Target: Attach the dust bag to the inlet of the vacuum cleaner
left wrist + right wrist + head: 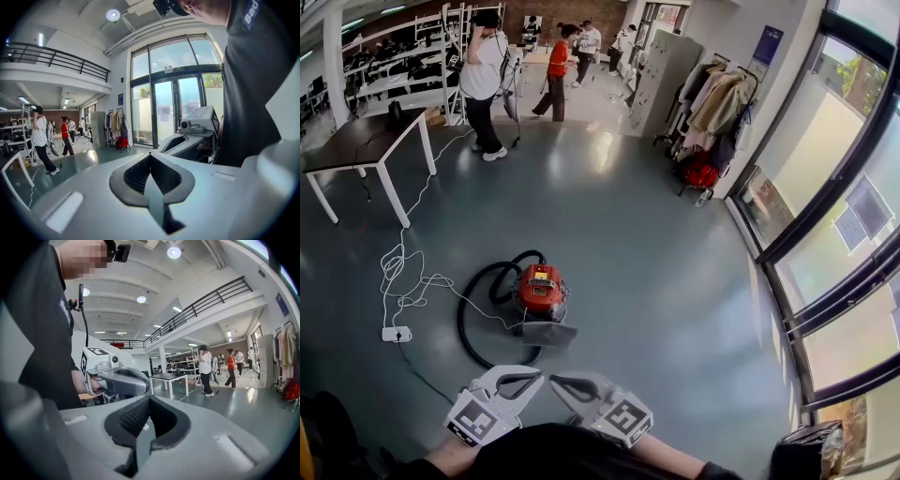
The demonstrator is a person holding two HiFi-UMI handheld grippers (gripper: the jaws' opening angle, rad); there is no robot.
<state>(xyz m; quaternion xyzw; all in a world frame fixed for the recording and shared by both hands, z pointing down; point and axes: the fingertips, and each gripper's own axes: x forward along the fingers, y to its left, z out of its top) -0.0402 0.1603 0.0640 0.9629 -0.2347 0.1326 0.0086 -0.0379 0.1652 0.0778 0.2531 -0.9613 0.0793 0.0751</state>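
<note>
A red vacuum cleaner stands on the grey floor in the middle of the head view, its black hose looped round its left side. A flat grey piece lies against its near end; I cannot tell whether this is the dust bag. Close to my body and well short of the vacuum, my left gripper and right gripper point at each other, tips almost touching. Both are shut with nothing between their jaws. The left gripper view shows its closed jaws and the right gripper. The right gripper view shows the left gripper in a hand.
A white power strip and loose white cable lie left of the vacuum. A dark-topped table stands at far left. Several people stand at the back, a coat rack at the right by tall windows. A black object sits bottom right.
</note>
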